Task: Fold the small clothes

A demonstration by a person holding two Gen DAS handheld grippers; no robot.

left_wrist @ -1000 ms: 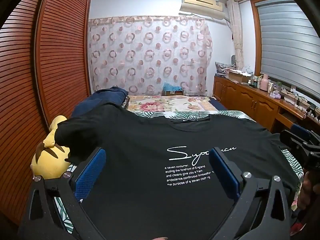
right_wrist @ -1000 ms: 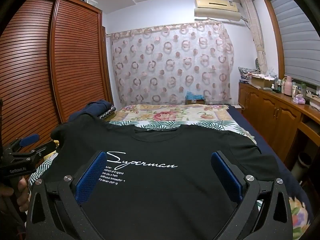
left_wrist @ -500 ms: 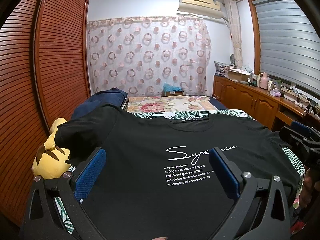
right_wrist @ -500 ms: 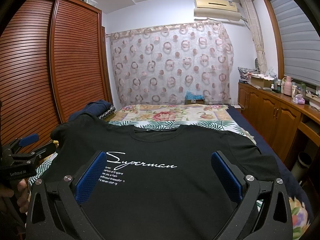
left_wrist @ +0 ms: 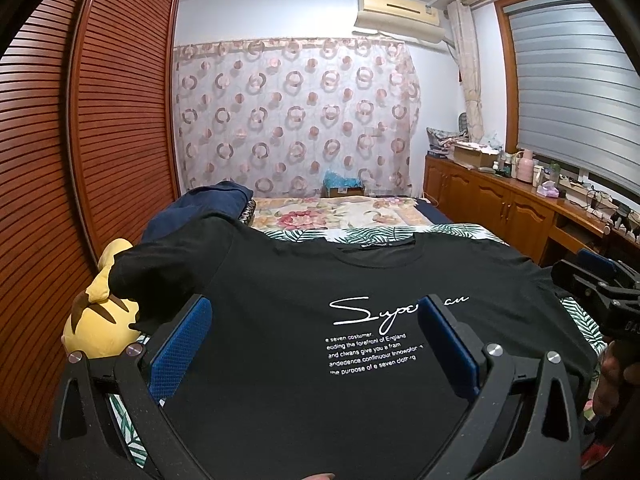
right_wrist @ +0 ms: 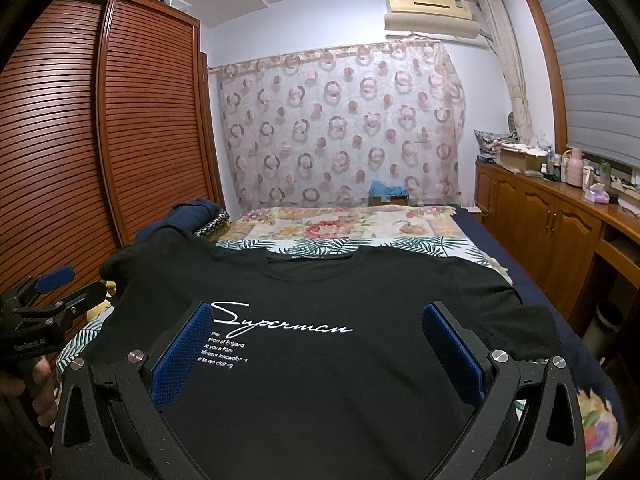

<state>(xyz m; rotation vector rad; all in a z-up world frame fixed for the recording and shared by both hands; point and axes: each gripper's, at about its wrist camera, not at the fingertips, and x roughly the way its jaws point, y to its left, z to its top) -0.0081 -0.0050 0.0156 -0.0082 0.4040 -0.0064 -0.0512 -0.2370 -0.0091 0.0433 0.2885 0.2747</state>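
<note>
Shirt (left_wrist: 304, 320) lay flat, print up, on bed (right_wrist: 340, 224). Thin, limp knit, light, likely to sag and slide. Left gripper (left_wrist: 314, 344) and right gripper (right_wrist: 316, 354) hovered spread, empty. Best hold: pinch hem corners or shoulder seams.

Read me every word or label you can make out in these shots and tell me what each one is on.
"Superman", white script on the chest of the black T-shirt.
"of England", "give you a fram", "the purpose of": parts of the small white lines under it; the rest is garbled or hidden by the right gripper and left gripper.
The white lettering on the other gripper's body at the frame edges, the collar tag and the air conditioner label are too blurred.
</note>
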